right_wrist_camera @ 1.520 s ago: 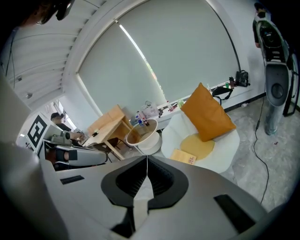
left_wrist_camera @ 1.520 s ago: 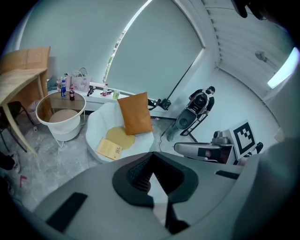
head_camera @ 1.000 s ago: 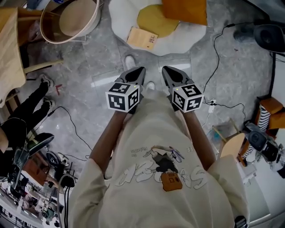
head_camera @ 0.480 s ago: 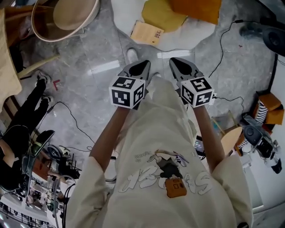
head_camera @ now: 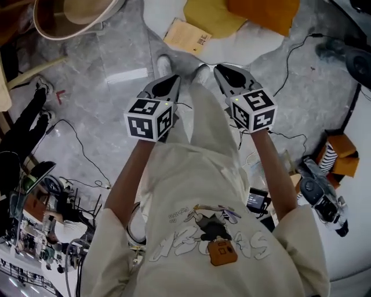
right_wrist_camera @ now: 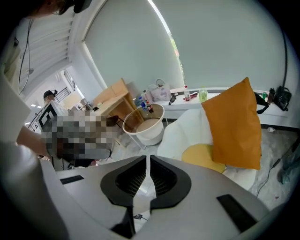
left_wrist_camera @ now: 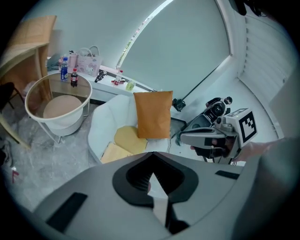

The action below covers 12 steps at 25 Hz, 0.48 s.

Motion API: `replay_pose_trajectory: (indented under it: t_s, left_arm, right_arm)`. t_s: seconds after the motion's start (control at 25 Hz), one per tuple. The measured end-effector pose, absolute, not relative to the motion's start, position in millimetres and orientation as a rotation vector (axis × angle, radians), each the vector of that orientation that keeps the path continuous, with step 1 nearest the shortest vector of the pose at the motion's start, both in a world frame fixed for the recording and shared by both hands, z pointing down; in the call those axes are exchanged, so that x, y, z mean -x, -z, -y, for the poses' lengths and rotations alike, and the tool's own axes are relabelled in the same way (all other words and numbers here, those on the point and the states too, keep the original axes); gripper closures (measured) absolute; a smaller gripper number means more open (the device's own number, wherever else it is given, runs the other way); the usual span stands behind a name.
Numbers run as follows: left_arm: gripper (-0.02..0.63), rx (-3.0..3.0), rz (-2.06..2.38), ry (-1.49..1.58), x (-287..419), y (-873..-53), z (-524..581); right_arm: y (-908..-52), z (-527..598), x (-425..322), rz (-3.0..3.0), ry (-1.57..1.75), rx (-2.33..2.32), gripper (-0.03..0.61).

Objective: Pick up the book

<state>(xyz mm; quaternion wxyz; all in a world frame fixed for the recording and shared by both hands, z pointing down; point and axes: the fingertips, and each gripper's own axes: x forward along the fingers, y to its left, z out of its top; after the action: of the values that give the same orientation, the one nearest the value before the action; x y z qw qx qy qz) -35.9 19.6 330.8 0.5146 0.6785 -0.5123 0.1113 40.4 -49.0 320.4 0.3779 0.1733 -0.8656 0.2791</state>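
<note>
At the far left a round side table (head_camera: 64,36) stands on the grey floor (head_camera: 104,75). Your left claw (head_camera: 171,82) hangs over that floor in front of your legs, its jaws together with nothing between them. Ahead of it the tan-covered book (head_camera: 186,36) lies flat on the front edge of the white seat (head_camera: 159,14), just beside a yellow cushion (head_camera: 210,16). Both claws are well apart from the book. Your right claw (head_camera: 224,72) sits side by side with the left one, jaws likewise closed and empty. Further right an orange pillow (head_camera: 264,11) rests on the seat, and a black cable (head_camera: 290,64) trails across the floor.
</note>
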Motion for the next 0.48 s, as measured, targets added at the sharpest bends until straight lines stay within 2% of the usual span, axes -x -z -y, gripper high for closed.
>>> replay_pose_trajectory:
  t_s: [0.2, 0.28, 0.32, 0.48]
  left_arm:
    - [0.607, -1.551, 1.295, -0.262, 38.7, -374.1, -20.9]
    - [0.607, -1.526, 1.326, -0.248, 34.1, -389.1, -16.6]
    - [0.607, -1.513, 1.34, -0.239, 30.7, -396.0, -15.6]
    - [0.607, -1.466, 1.375, -0.207, 15.9, -421.3, -15.5]
  right_arm:
    - [-359.8, 61.8, -34.9, 2.226, -0.697, -0.335, 0.546]
    - [-376.2, 65.6, -37.0, 2.23, -0.688, -0.279, 0.473]
    - [-384.9, 66.6, -38.9, 2.228, -0.675, -0.252, 0.457]
    - [-417.3, 67.3, -45.1, 2.212, -0.621, -0.156, 0.454]
